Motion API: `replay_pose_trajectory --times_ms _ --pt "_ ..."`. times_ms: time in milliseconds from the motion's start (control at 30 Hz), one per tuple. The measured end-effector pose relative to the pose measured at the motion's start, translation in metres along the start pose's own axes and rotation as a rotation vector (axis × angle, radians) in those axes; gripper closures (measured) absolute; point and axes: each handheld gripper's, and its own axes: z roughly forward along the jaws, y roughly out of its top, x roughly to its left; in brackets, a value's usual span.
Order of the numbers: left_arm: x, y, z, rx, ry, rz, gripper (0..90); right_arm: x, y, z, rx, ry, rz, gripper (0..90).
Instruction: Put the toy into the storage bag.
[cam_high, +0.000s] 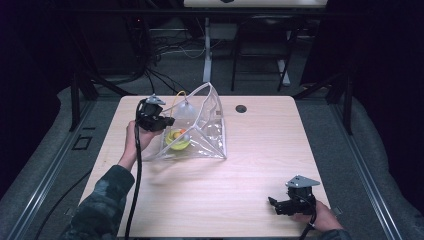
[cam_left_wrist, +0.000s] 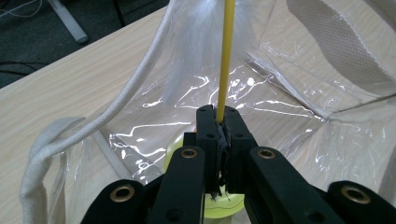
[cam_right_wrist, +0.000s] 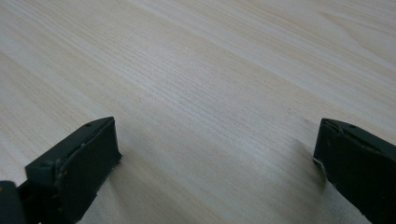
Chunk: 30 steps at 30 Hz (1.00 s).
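In the lower middle of the frame my left gripper (cam_left_wrist: 223, 128) has its two black jaws pressed together on a thin yellow stick (cam_left_wrist: 226, 56), which runs straight up to the top edge. White feathery fluff (cam_left_wrist: 194, 51) hangs beside the stick at upper centre. Behind the jaws lies a clear plastic bag (cam_left_wrist: 289, 116) with white fabric trim, resting on the pale wooden table (cam_left_wrist: 70, 88). A yellow-green object (cam_left_wrist: 175, 147) shows just below the jaws.

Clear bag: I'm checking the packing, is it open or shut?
Open. The clear bag gapes towards the left tongs, which hold a yellow stick inside it.
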Motion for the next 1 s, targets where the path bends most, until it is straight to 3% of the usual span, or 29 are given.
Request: replay_pose_trajectory --times_ms 333,533,600,700,733,833,1000 --pt "0.002 -0.003 0.010 0.046 -0.013 -0.015 87.5 0.000 0.000 0.000 -0.003 0.005 0.002 0.0" --pt "0.003 -0.004 0.011 0.037 -0.020 -0.028 85.7 0.000 0.000 0.000 0.000 -0.001 0.000 0.0" --pt "0.003 -0.004 0.009 0.025 -0.020 -0.034 80.3 0.000 0.000 0.000 0.000 -0.001 -0.001 0.0" --pt "0.004 -0.003 0.004 0.007 -0.020 -0.055 65.0 0.000 0.000 0.000 0.001 0.000 -0.001 0.0" --pt "0.004 -0.003 0.001 0.002 -0.027 -0.055 65.0 0.000 0.000 0.000 0.000 0.000 0.000 0.0" --pt "0.003 -0.003 -0.008 -0.010 -0.017 -0.058 47.2 0.000 0.000 0.000 0.000 -0.001 0.000 0.0" --pt "0.001 -0.004 -0.022 -0.029 -0.007 -0.061 34.2 0.000 0.000 0.000 0.000 0.000 0.000 0.0"
